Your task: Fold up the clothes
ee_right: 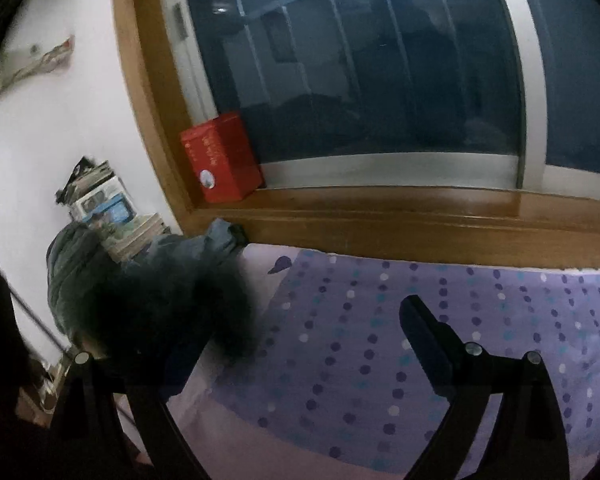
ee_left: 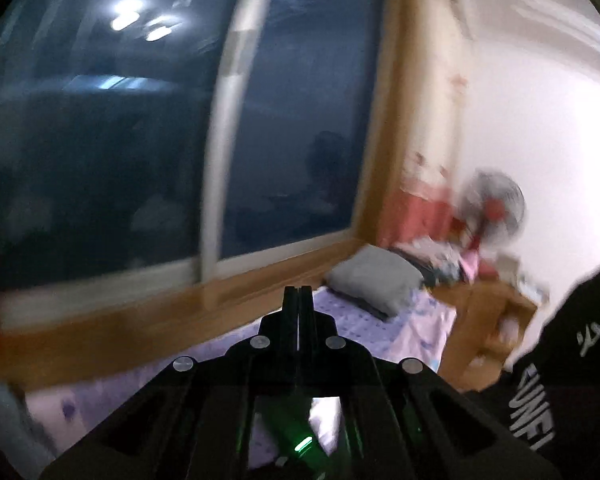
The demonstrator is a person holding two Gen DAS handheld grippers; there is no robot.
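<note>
Left gripper (ee_left: 299, 294): both black fingers are pressed together with no gap, and nothing is between them. It points across the bed toward the window corner. The left wrist view is heavily motion-blurred.

Right gripper (ee_right: 300, 320): jaws stand wide apart. The right finger (ee_right: 424, 344) is clear against the bedsheet; the left finger is hidden behind a dark, blurred mass of clothing, so whether it touches the cloth cannot be told. Nothing is clamped between the fingers.

Clothes: a dark blue-grey pile of clothing (ee_right: 140, 288) lies at the left end of the bed, against the white wall and below the wooden window sill (ee_right: 380, 208). In the left wrist view, a folded grey garment (ee_left: 374, 280) rests on the purple dotted bedsheet (ee_left: 400, 320), close to the sill. Beyond it, further mixed clothes (ee_left: 448, 262) lie heaped at the far end of the bed, details blurred.

Surroundings: a red box (ee_right: 220, 158) stands on the sill in the window corner. Stacked books and boxes (ee_right: 108, 208) sit against the wall behind the pile. An electric fan (ee_left: 494, 208) stands near the wall beyond the bed. A black sleeve with white lettering (ee_left: 560, 380) enters at the right edge of the left wrist view.
</note>
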